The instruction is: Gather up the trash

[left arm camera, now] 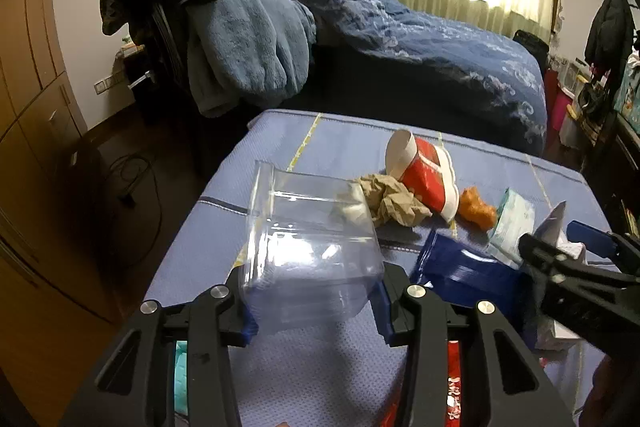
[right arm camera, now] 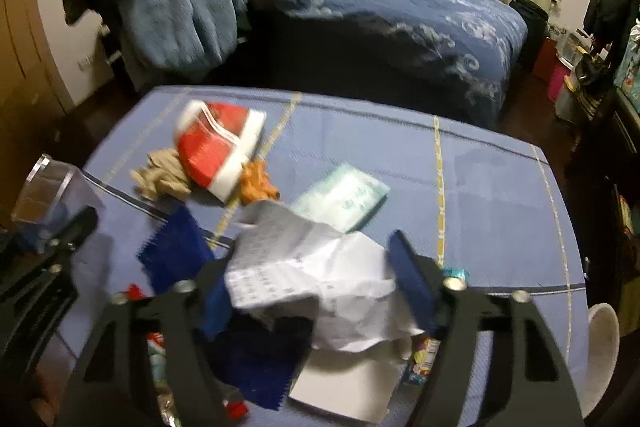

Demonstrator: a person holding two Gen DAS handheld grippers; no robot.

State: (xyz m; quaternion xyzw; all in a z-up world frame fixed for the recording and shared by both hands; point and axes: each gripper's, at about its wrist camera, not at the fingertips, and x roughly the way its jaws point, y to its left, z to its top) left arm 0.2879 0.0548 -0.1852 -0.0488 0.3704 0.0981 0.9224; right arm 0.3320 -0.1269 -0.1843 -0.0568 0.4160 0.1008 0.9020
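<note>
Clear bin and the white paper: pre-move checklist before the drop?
1. Left gripper shut on the clear bin: ok.
2. Bin mouth facing the trash: cannot tell; the bin sits tilted.
3. Right gripper on the crumpled white paper: cannot tell, the view is blurred.
4. Paper over the bin: not ok; the bin is far to its left.
5. Trash left on the table: not ok; red paper cup, brown paper wad, orange scrap.

Glossy clear plastic box (left arm camera: 308,251), crumpled matt paper (right arm camera: 320,275), woven cloth tabletop (left arm camera: 344,143)
</note>
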